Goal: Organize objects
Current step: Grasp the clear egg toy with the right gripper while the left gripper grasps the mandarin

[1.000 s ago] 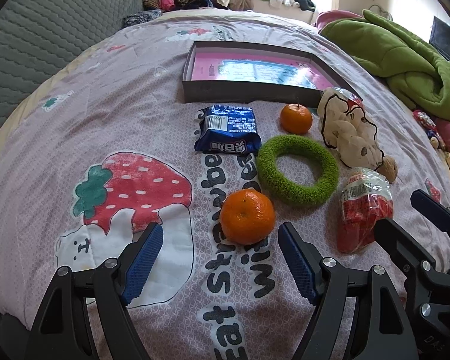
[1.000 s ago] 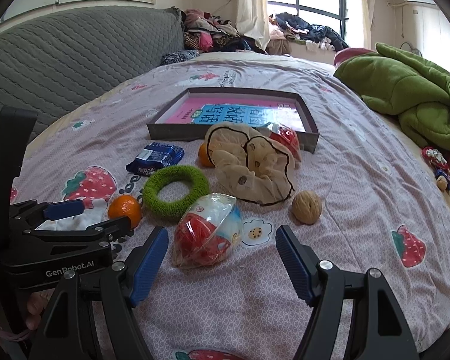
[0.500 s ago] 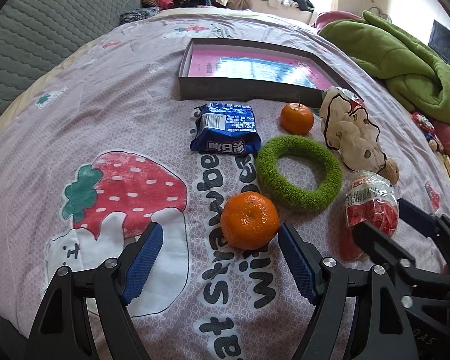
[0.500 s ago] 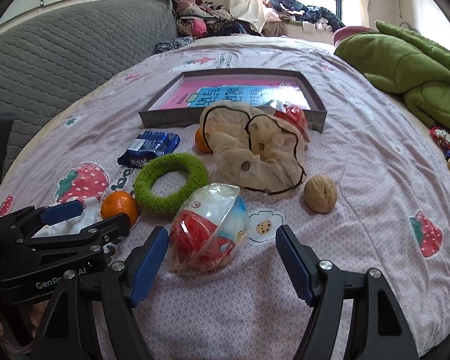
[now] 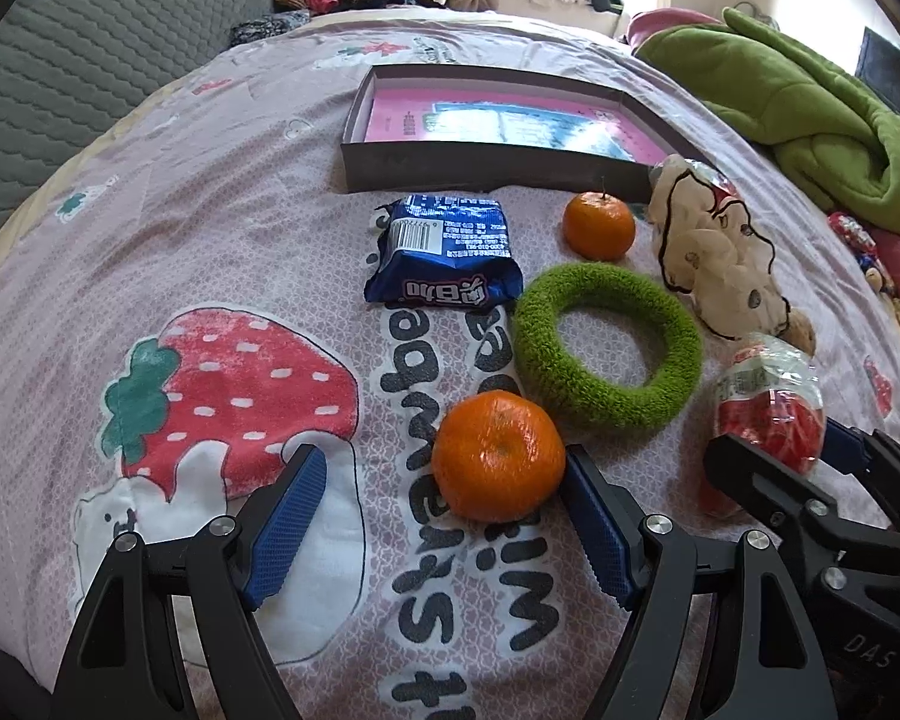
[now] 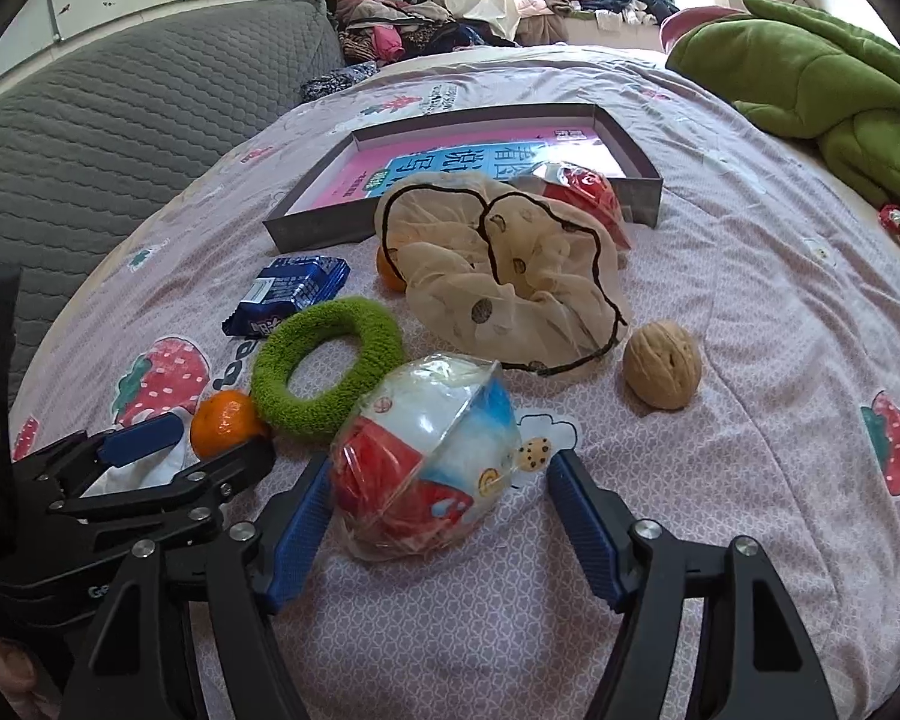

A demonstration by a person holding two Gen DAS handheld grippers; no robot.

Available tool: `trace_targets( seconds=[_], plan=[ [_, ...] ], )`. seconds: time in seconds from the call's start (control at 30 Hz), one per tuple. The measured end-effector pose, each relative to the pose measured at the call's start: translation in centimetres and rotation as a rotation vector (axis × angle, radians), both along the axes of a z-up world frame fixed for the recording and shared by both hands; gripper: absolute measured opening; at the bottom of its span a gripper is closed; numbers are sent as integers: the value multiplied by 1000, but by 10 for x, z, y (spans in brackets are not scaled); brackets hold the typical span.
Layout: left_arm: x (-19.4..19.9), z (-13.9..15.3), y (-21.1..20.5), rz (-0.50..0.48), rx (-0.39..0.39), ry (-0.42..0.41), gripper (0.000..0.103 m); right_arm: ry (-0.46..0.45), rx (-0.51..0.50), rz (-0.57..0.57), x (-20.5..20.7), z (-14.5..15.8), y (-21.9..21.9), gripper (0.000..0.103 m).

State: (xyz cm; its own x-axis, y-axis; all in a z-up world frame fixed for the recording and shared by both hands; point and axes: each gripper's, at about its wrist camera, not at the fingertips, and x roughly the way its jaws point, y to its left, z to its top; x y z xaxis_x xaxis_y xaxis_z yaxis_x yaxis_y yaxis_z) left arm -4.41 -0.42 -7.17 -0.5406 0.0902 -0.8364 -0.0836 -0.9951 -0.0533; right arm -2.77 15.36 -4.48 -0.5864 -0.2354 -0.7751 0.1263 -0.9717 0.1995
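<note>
Looking down my left hand-held gripper [image 5: 444, 510], I see its blue pads spread wide apart. An orange [image 5: 497, 464] sits on the bed [image 5: 150, 210] between them. The right pad is just beside the orange, maybe touching it, and the left pad is well apart from it. So this gripper is not holding anything.

My right hand-held gripper [image 6: 441, 501] has a snack bag [image 6: 426, 456] between its pads. The bag is clear plastic with red, white and blue inside. The jaws are closing now, but the pads do not press on the bag. The left pad is right next to it, and the right pad has a small gap.

A fuzzy green ring [image 5: 607, 350] lies just behind the orange and touches it. A blue packet [image 5: 447, 252] lies behind the ring, to the left. A second orange [image 5: 599, 225] sits near the gray box lid [image 5: 486, 168]. The lid has a pink and blue sheet inside. A cream cloth with dark spots [image 6: 510, 282] lies in front of the lid, partly on another red bag [image 6: 588, 195]. A walnut [image 6: 662, 371] rests just beside the cloth. A green blanket [image 6: 810, 78] is piled at the far right of the bed.
</note>
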Motion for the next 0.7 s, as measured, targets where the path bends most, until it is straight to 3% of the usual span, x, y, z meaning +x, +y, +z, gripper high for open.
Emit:
trace_targets(
  seconds=[0.37, 0.57, 0.7],
  plan=[
    [-4, -2, -1, -17, 16, 19, 76, 16, -11, 25, -4, -1, -3, 57],
    [-1, -1, 1, -34, 32, 31, 63, 30, -17, 33, -2, -1, -3, 57],
    [2, 0, 2, -58, 67, 33, 45, 41, -22, 42, 1, 1, -2, 57]
  ],
)
